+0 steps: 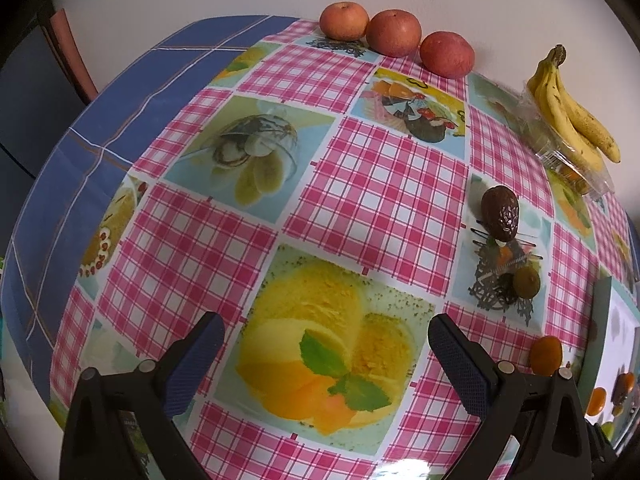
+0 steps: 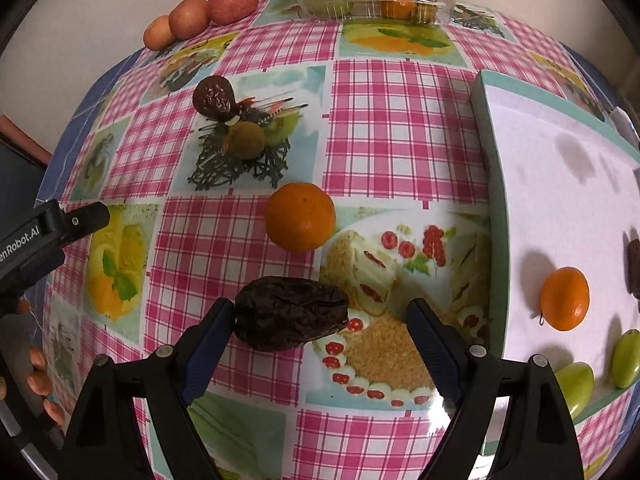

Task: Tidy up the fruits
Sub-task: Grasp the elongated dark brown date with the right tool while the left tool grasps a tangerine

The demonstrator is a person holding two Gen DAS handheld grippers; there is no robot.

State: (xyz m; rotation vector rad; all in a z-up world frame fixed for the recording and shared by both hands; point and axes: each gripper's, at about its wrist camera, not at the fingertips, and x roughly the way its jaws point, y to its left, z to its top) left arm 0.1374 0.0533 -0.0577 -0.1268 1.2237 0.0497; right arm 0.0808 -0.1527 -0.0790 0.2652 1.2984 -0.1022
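In the right wrist view my right gripper point(image 2: 320, 309) is open and points down at the table. A dark wrinkled avocado point(image 2: 290, 312) lies between its fingers, close against the left pad and well apart from the right one. An orange point(image 2: 300, 216) sits just beyond it. Farther back are another dark avocado point(image 2: 214, 98) and a kiwi point(image 2: 246, 140). My left gripper point(image 1: 326, 340) is open over bare tablecloth with nothing between its fingers. From there the avocado point(image 1: 500, 212), the kiwi point(image 1: 526, 282) and the orange point(image 1: 546, 356) lie to its right.
A white tray point(image 2: 560, 184) with a teal rim on the right holds an orange point(image 2: 564, 298), green fruits point(image 2: 574, 388) and a dark fruit point(image 2: 634, 268). Three apples point(image 1: 394, 38) line the wall. Bananas point(image 1: 572, 120) lie on a clear plastic box point(image 2: 376, 4).
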